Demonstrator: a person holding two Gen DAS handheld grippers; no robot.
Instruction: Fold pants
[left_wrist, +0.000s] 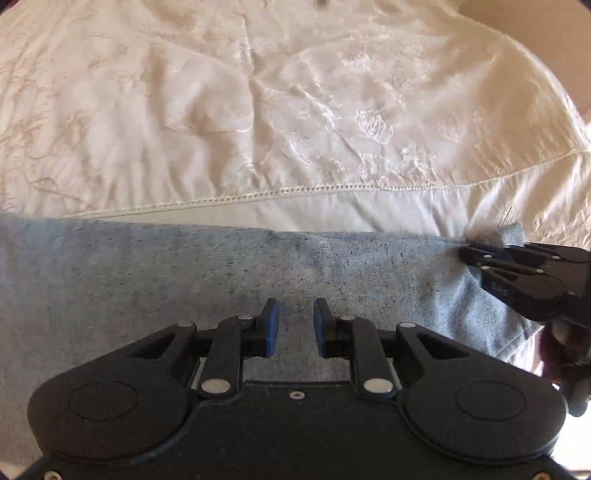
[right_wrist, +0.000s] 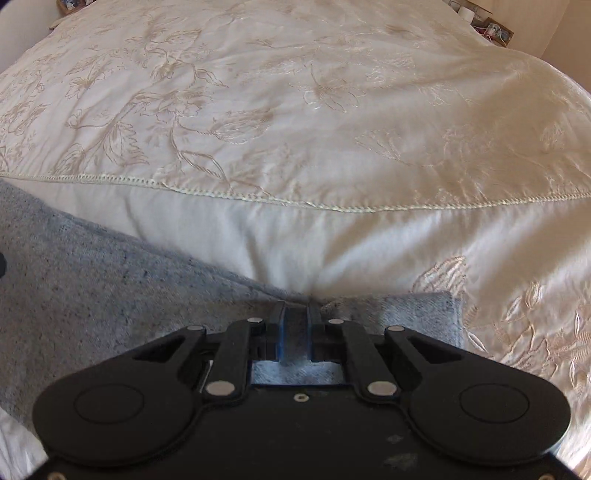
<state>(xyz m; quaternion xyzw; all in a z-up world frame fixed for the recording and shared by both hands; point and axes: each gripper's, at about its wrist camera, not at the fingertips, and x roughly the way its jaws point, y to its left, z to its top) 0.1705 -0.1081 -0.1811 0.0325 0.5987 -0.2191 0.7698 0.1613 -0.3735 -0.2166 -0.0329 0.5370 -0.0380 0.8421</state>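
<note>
The right gripper (right_wrist: 296, 325) has its jaws clamped on a fold of the grey pants (right_wrist: 110, 288) near their end. The left gripper (left_wrist: 295, 321) hovers over the pants (left_wrist: 184, 269), jaws apart and holding nothing. The pants lie across the cream bedspread (right_wrist: 295, 110).

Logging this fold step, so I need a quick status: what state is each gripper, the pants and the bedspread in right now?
Left gripper: open, over the pants, nothing between its pads.
Right gripper: shut on the pants, pinching a fold at the far edge.
Pants: grey-blue, spread flat on the bed, bunched at the right gripper.
Bedspread: cream, embroidered, wrinkled, under the pants.
</note>
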